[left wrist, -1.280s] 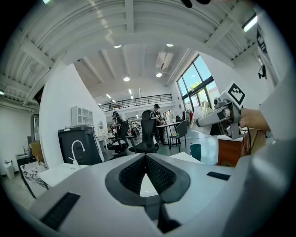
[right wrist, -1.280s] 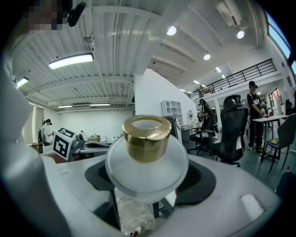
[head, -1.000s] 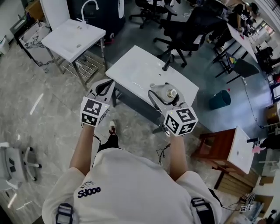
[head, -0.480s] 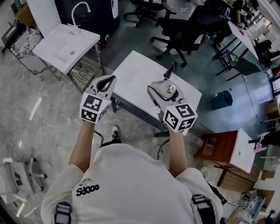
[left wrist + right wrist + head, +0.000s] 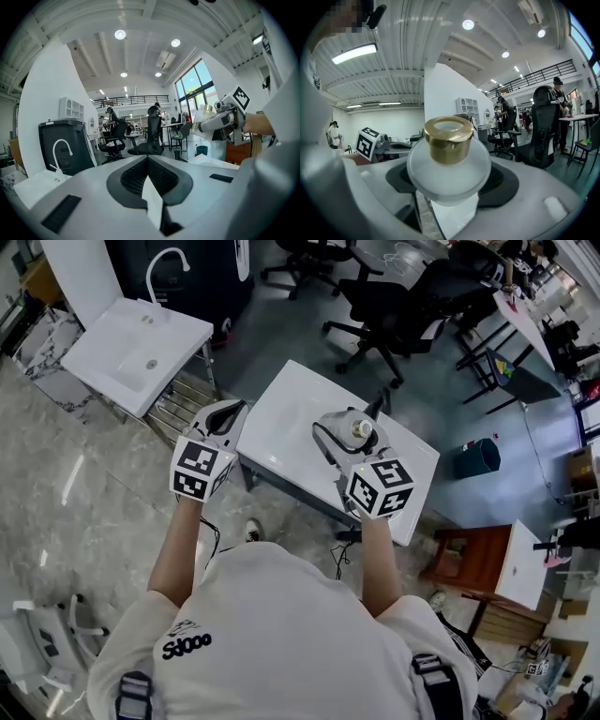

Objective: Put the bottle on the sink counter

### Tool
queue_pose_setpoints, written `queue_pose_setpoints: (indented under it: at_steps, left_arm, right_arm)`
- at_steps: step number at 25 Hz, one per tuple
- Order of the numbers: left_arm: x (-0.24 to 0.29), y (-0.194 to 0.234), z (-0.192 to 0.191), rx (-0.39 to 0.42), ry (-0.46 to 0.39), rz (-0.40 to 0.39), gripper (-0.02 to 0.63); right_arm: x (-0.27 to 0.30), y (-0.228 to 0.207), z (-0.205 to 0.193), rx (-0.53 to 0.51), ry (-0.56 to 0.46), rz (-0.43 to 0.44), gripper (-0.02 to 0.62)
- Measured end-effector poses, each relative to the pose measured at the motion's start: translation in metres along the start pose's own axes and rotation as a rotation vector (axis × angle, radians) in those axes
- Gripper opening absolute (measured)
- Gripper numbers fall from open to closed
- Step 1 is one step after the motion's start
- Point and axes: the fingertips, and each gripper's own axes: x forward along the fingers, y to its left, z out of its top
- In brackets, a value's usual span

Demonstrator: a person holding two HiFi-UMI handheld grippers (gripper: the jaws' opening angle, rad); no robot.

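Observation:
My right gripper [image 5: 351, 425] is shut on a frosted white bottle [image 5: 357, 431] with a gold cap, held above the white sink counter [image 5: 291, 418], which has a black faucet [image 5: 380, 402] at its far side. In the right gripper view the bottle [image 5: 449, 164] fills the space between the jaws, cap toward the camera. My left gripper [image 5: 232, 410] hovers at the counter's left edge, jaws together with nothing in them. In the left gripper view the closed tips [image 5: 147, 161] point into the room, and the right gripper [image 5: 224, 121] with the bottle [image 5: 204, 122] shows at the right.
A second white sink [image 5: 141, 338] with a white faucet [image 5: 167, 261] stands at the upper left, a metal rack [image 5: 180, 395] beneath it. Black office chairs [image 5: 398, 301] stand beyond the counter. A teal bin [image 5: 478, 457] and a wooden stand [image 5: 469, 559] are to the right.
The sink counter has come closer and now lies under both grippers. The right gripper still holds the bottle, now further over the counter. The left gripper stays shut.

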Motion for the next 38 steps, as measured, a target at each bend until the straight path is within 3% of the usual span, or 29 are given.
queue_pose_setpoints:
  at_steps: [11, 19, 38]
  left_arm:
    - [0.027, 0.044, -0.015, -0.004, 0.020, -0.045, 0.006]
    - [0.047, 0.051, -0.034, -0.029, 0.058, -0.082, 0.006]
    - [0.086, 0.059, -0.085, -0.074, 0.162, -0.099, 0.006]
  right_arm:
    - [0.047, -0.008, -0.010, 0.010, 0.020, -0.061, 0.347]
    - [0.076, -0.018, -0.025, 0.005, 0.072, -0.075, 0.347]
    - [0.152, -0.052, -0.083, -0.033, 0.179, -0.004, 0.347]
